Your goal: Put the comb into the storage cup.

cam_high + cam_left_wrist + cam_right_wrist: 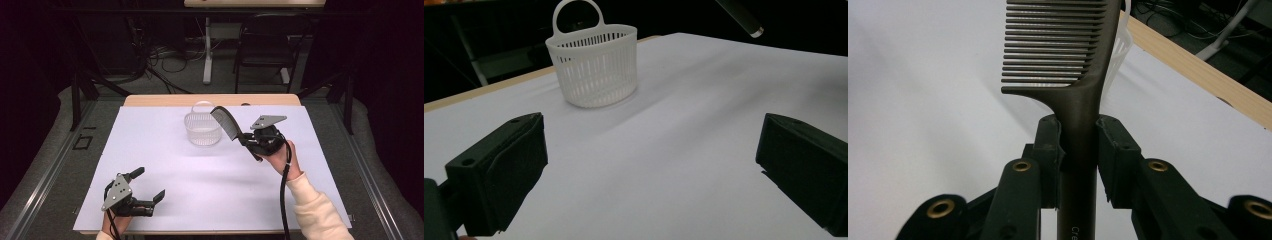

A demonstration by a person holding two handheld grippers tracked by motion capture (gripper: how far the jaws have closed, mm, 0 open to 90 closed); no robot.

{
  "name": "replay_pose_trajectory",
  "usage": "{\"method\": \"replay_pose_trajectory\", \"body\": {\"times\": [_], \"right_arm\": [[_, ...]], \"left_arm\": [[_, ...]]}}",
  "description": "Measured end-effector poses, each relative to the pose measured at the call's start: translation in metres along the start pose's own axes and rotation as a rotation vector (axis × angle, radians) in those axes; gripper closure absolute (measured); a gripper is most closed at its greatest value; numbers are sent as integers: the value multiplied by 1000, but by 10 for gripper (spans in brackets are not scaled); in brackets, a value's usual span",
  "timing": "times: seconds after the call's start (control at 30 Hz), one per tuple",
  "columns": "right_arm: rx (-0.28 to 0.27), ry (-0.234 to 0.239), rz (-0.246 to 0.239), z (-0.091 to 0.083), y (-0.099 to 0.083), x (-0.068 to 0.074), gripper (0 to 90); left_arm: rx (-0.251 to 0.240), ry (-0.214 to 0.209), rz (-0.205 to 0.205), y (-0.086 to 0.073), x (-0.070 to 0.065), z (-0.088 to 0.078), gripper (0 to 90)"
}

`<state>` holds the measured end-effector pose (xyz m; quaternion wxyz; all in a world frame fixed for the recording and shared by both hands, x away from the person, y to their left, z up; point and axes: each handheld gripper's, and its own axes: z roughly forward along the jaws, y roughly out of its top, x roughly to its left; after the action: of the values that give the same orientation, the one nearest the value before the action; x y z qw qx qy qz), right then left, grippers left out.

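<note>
Right gripper: clamped on the handle of the long dark plastic comb, pads pinching it from both sides just below where the teeth start; in the high view it is held up off the table, just to the right of the basket
Comb: tilted, toothed end up and leaning toward the small white slotted plastic basket with a loop handle; teeth end sits just beside the basket's right rim, not yet inside it
Left gripper: jaws wide apart, nothing between them, resting low on the near left of the white sheet covering the table, well apart from the basket
Likely step: my read is the comb is headed for the basket
Risk, tip-over: the basket looks light and nothing steadies it; if the comb's teeth catch the rim or the loop handle, it could slide or topple
Risk, snag: the fine teeth could hook into the side slots, so the comb hangs up instead of dropping in
Risk, overhang: the comb looks longer than the basket is deep; released at this lean, its handle end may lever the basket over or flip out onto the sheet
Risk, slip: the grip sits on a smooth, narrow handle, so a knock against the rim could twist the comb between the pads
Safer line: come in from above the opening, teeth end down, before letting go
</note>
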<state>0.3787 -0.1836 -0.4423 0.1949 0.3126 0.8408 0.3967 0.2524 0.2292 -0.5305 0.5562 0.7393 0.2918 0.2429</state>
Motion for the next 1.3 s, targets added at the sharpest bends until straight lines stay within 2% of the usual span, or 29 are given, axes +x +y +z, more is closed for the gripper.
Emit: {"method": "replay_pose_trajectory", "body": {"times": [1.3], "right_arm": [[-26,-27,-11,6,21,-4,724]], "left_arm": [[2,-1,0,0,0,1,2]]}}
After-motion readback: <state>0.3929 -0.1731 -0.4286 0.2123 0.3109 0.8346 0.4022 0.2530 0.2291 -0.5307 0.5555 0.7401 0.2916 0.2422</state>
